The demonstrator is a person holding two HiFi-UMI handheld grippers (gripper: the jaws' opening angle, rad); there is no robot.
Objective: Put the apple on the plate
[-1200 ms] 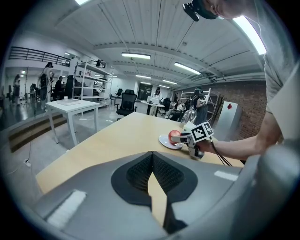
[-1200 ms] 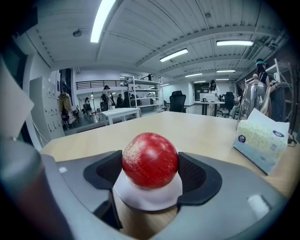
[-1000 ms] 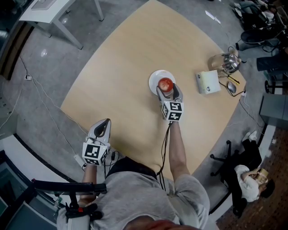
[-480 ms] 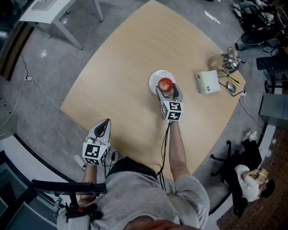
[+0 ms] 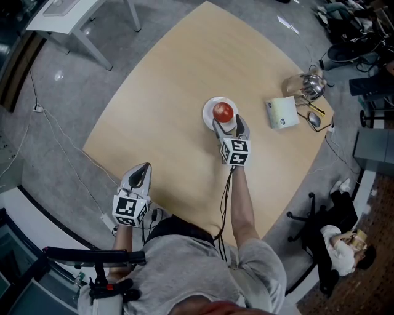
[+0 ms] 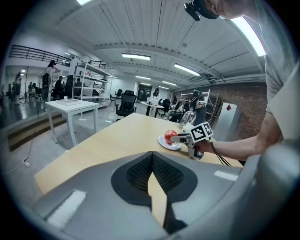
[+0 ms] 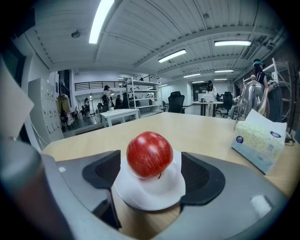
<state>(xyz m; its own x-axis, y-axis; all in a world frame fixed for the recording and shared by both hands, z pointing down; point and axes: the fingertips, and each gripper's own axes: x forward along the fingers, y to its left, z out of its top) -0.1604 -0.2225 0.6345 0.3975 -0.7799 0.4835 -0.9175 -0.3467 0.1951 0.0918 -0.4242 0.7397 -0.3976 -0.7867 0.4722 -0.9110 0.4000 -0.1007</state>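
Observation:
A red apple (image 5: 223,112) rests on a small white plate (image 5: 211,104) near the middle of the round wooden table (image 5: 178,80). My right gripper (image 5: 229,125) sits just at the plate's near side, open, its jaws spread to either side of the plate's near rim. In the right gripper view the apple (image 7: 149,154) stands on the plate (image 7: 150,193) just beyond the right gripper (image 7: 151,174), free of both pads. My left gripper (image 5: 141,175) hangs off the table's near-left edge, shut and empty. The left gripper view shows that left gripper (image 6: 152,158) pointing across the table at the apple (image 6: 170,135).
A tissue box (image 5: 282,112) lies right of the plate, with a glass kettle (image 5: 306,86) and a mouse (image 5: 316,120) near the table's right edge. A white side table (image 5: 68,15) stands at the far left. Cables trail on the floor, and an office chair (image 5: 320,221) stands on the right.
The apple now sits slightly farther from the right gripper's jaws, centred on the plate instead of between the fingertips. The left gripper has not moved.

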